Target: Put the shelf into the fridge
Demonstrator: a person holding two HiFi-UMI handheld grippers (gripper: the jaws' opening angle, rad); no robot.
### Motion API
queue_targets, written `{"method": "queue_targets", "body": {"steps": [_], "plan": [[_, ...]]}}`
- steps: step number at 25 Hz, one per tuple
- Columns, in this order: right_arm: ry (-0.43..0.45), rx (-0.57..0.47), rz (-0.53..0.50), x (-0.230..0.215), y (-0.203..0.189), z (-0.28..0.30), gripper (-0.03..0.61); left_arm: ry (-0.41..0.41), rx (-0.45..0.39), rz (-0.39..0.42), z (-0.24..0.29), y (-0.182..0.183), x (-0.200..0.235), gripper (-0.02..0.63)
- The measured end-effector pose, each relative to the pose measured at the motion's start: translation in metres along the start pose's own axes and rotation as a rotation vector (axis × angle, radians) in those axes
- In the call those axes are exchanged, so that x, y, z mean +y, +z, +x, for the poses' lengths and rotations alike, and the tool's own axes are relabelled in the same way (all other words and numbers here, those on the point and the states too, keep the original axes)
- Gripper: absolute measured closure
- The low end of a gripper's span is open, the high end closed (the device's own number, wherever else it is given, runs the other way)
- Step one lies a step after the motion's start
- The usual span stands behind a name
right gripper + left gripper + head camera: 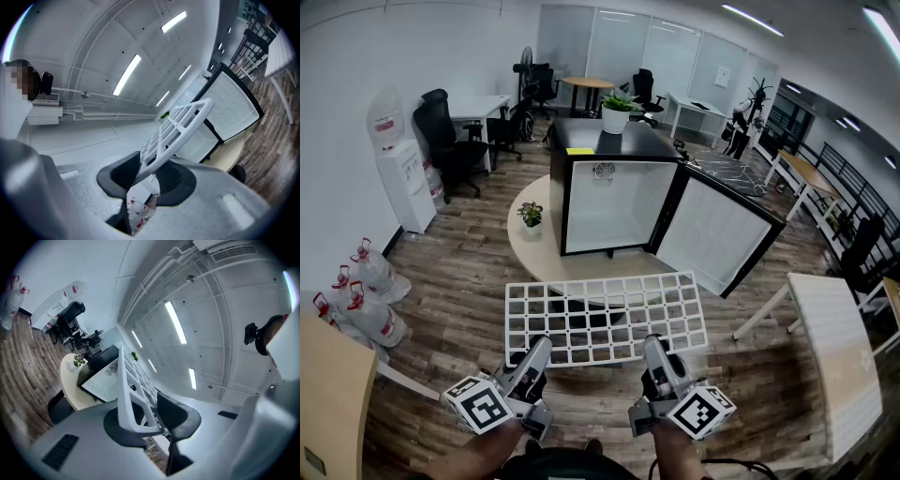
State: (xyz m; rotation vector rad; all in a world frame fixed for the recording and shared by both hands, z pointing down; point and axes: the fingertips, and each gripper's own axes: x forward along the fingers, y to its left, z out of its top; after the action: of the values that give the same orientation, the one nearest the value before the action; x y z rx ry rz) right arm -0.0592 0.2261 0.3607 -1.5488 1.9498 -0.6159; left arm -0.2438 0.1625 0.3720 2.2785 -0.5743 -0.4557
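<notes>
Both biting: left gripper (541, 347) and right gripper (654, 345) pinch the shelf (605, 317) by its near rim, maybe shallowly. With the fridge (614, 202) at twelve o'clock, a tilting shelf could slip or clip the door (717, 230).

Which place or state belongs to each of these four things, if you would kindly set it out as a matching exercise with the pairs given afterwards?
Things:
1. shelf
2. fridge door
3. large potted plant
4. water bottles

Places or states:
A. standing on the floor
B. swung open
C. on top of the fridge
D. gripped at its near edge by the left gripper and the right gripper

Pairs: 1-D, 2-B, 3-C, 4-A
</notes>
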Motion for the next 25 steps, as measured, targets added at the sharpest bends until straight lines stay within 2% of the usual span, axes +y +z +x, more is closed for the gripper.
{"method": "queue_targets", "body": {"steps": [17,22,25], "plan": [[0.012,-0.006,0.036,-0.025,0.021,-0.009,0.477,-0.003,0.005,0.015,0.027,-0.017,-0.010,0.528],[0.005,0.014,0.042,-0.039,0.030,-0.011,0.477,0.007,0.014,-0.021,0.040,-0.029,-0.011,0.529],[0.007,0.023,0.054,-0.051,0.036,-0.011,0.477,0.017,0.019,-0.016,0.050,-0.036,-0.011,0.529]]}}
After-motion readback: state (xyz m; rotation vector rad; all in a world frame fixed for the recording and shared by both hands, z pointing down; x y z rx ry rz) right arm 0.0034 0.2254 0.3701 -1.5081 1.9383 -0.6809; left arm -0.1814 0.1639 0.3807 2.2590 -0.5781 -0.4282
